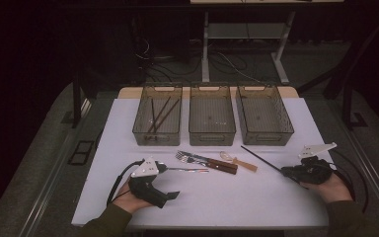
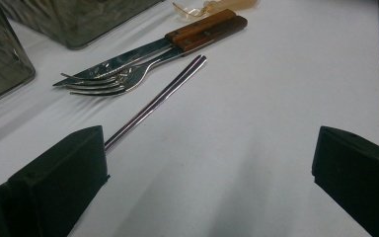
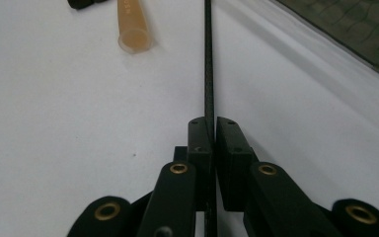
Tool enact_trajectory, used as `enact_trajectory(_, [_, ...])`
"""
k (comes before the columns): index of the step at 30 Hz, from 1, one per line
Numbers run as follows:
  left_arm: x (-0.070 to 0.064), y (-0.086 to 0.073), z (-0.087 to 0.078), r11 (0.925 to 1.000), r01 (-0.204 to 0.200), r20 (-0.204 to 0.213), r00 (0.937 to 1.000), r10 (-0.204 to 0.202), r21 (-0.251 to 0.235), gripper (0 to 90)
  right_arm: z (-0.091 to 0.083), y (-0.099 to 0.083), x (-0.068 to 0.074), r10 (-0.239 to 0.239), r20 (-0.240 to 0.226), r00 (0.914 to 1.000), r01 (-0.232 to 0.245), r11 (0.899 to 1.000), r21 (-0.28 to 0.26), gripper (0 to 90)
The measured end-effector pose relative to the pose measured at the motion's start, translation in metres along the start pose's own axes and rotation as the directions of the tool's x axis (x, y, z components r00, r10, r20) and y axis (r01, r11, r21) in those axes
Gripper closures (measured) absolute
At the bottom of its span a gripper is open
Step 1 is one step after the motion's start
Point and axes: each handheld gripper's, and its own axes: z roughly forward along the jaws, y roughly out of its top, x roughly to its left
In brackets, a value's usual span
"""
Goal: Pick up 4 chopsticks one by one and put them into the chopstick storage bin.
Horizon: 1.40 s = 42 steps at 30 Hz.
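Clamping the black chopstick (image 3: 208, 59) near its end, right gripper (image 3: 212, 129) should lift it level toward the counter's far-left bin (image 1: 139, 129) w/ chopsticks; left gripper (image 2: 207, 163) gapes apart, empty.

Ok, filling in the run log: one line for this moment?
left gripper: open, beside metal chopstick | right gripper: shut on black chopstick | three bins: behind

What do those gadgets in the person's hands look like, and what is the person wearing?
Each hand-held gripper is black: the left hand-held gripper and the right hand-held gripper both carry a pale grey three-cornered plate on top and trail a black cable. In the right gripper view, brass-coloured rivets dot the linkage behind the two flat black jaws. The person's sleeves are dark olive.
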Motion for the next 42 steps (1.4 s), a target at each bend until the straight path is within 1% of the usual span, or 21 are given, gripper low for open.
enact_trajectory(13, [0.000, 0.000, 0.000, 1.0000, 0.000, 0.000, 1.0000, 0.000, -0.001, 0.0, -0.017, 0.005, 0.000, 0.015, -0.022, 0.9996, -0.016, 0.997, -0.078, 85.1])
enact_trajectory(19, [0.000, 0.000, 0.000, 1.0000, -0.001, 0.000, 1.0000, 0.001, 0.000, 0.0, -0.025, 0.007, 0.002, 0.018, -0.037, 0.9992, -0.022, 0.993, -0.120, 85.1])
enact_trajectory(21, [0.000, 0.000, 0.000, 1.0000, -0.001, 0.000, 1.0000, 0.001, 0.000, 0.0, -0.028, 0.008, 0.002, 0.024, -0.050, 0.9985, -0.030, 0.990, -0.136, 85.1])
enact_trajectory(27, [0.000, 0.000, 0.000, 1.0000, -0.001, 0.000, 1.0000, 0.001, 0.001, 0.0, -0.034, 0.011, 0.005, 0.010, -0.061, 0.9981, -0.020, 0.985, -0.172, 85.1])
enact_trajectory(31, [0.000, 0.000, -0.001, 1.0000, -0.001, 0.000, 1.0000, 0.001, -0.001, 0.0, -0.036, 0.014, 0.008, 0.007, -0.083, 0.9965, -0.022, 0.983, -0.181, 85.1])
enact_trajectory(32, [0.000, 0.000, -0.001, 1.0000, -0.001, 0.000, 1.0000, 0.001, -0.001, 0.0, -0.037, 0.014, 0.009, 0.000, -0.088, 0.9962, -0.016, 0.983, -0.183, 85.1])
enact_trajectory(37, [0.000, 0.000, 0.000, 1.0000, -0.001, 0.001, 1.0000, 0.001, 0.000, 0.0, -0.038, 0.019, 0.013, -0.020, -0.106, 0.9941, -0.002, 0.978, -0.209, 85.1])
enact_trajectory(42, [0.000, 0.000, 0.000, 1.0000, -0.001, 0.000, 1.0000, 0.001, 0.001, 0.0, -0.037, 0.025, 0.018, -0.032, -0.126, 0.9915, 0.003, 0.975, -0.220, 85.1])
